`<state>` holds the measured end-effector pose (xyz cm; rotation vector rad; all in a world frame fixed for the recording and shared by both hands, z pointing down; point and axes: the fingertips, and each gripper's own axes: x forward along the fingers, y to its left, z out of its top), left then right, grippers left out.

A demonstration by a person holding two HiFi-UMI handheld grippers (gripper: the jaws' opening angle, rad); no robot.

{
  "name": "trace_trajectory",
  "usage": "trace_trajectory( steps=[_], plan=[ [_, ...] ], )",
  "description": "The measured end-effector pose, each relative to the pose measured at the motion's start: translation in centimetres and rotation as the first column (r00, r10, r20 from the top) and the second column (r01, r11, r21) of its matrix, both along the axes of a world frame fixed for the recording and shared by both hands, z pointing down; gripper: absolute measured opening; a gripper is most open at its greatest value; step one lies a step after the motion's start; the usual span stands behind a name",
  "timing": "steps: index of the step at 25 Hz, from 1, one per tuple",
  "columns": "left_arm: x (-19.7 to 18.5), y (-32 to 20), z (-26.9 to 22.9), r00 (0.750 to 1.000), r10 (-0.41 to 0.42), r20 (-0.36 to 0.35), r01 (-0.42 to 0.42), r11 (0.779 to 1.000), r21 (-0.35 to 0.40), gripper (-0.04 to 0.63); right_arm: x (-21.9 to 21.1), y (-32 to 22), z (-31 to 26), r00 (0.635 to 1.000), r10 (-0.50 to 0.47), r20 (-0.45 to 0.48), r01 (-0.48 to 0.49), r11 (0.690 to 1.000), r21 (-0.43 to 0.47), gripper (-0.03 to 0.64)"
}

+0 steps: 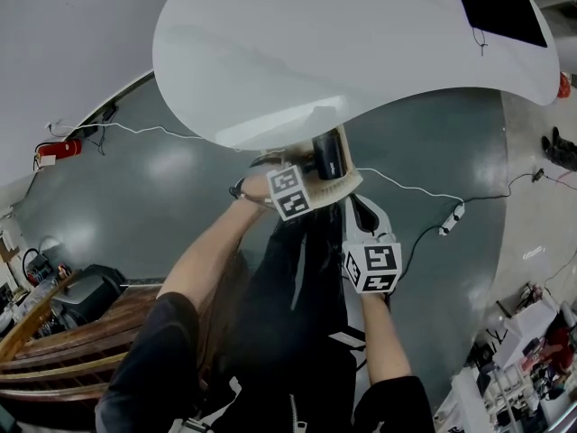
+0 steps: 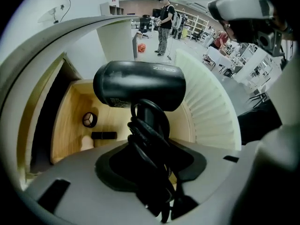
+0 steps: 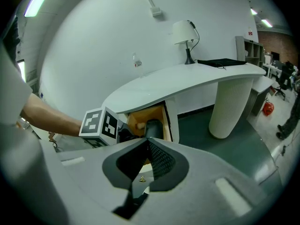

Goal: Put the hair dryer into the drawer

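A black hair dryer [image 2: 139,85] with its cord wound round the handle hangs over an open wooden drawer [image 2: 70,121] under the white desk [image 1: 361,52]. My left gripper [image 2: 152,146] is shut on the handle and cord. From above, the hair dryer [image 1: 327,156] sits at the drawer [image 1: 350,186] mouth, just past the left gripper [image 1: 315,177]. My right gripper [image 1: 359,207] hangs back on the drawer's near side, shut and empty. In the right gripper view, that gripper [image 3: 147,139] points at the drawer [image 3: 145,114] and the hair dryer [image 3: 153,127].
Inside the drawer lie a small round item [image 2: 89,119] and a black stick [image 2: 104,135]. A ribbed white pedestal [image 2: 211,111] stands right of the drawer. A white cable with a power strip [image 1: 451,219] crosses the floor. Wooden furniture [image 1: 81,341] is at lower left. A person [image 2: 164,25] stands far off.
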<state>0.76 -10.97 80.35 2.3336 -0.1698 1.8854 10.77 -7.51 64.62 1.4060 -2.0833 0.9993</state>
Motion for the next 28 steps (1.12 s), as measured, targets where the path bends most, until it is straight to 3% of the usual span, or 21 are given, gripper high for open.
trace_trajectory(
  steps=[8, 16, 28],
  plan=[
    [-0.6, -0.5, 1.5, 0.997, -0.045, 0.063, 0.045, 0.999, 0.006, 0.187, 0.0, 0.0, 0.8, 1.000, -0.006, 0.010, 0.006, 1.000, -0.017, 0.004],
    [-0.7, -1.2, 2.9, 0.989, -0.043, 0.145, 0.038, 0.999, 0.040, 0.187, -0.3, -0.5, 1.1, 1.000, -0.015, 0.026, 0.016, 1.000, -0.021, 0.003],
    [-0.7, -1.8, 4.2, 0.972, -0.044, 0.231, 0.042, 0.999, 0.012, 0.188, 0.2, -0.8, 1.5, 0.999, -0.018, 0.036, 0.019, 0.999, -0.028, 0.003]
  ],
)
